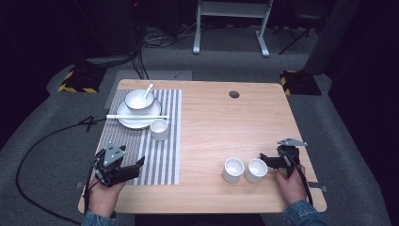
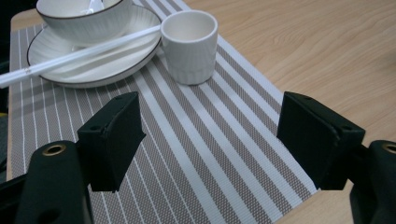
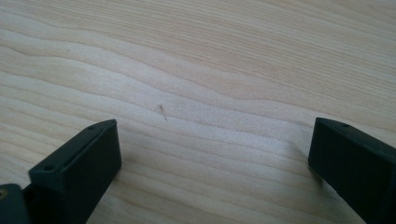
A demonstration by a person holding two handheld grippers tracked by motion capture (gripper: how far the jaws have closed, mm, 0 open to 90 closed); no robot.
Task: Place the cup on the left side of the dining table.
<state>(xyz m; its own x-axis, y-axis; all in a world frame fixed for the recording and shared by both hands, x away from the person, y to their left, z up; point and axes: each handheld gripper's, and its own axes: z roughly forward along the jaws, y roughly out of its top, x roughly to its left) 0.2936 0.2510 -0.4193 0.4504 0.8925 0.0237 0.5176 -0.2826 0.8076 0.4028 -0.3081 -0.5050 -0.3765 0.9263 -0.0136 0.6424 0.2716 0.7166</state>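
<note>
A dark room with grey carpet surrounds a pale wooden table (image 1: 226, 127) with rounded corners and a wavy, fine grain; a woven placemat (image 1: 160, 155) striped grey and white lies on its left part, long axis running near to far; at the mat's far end a shallow white plate (image 1: 124, 120) with a dark rim carries a ribbed white bowl (image 1: 139, 100), and a white spoon (image 1: 148, 89) leans in the bowl, handle pointing far and right; white chopsticks (image 1: 136, 116) lie across the plate, long axis left to right; a small ribbed white cup (image 1: 159, 129) stands upright on the mat just beside the plate's near right edge; two more white cups (image 1: 234, 169) (image 1: 256, 170) stand upright, touching or nearly so, on the bare wood near the right front; the left gripper (image 1: 134, 168) hangs over the mat's near left corner, matte black jaws spread wide and empty; the right gripper (image 1: 266, 159) sits just right of the right-hand cup, jaws wide apart over bare wood, holding nothing; whether it touches that cup is hard to tell.
</note>
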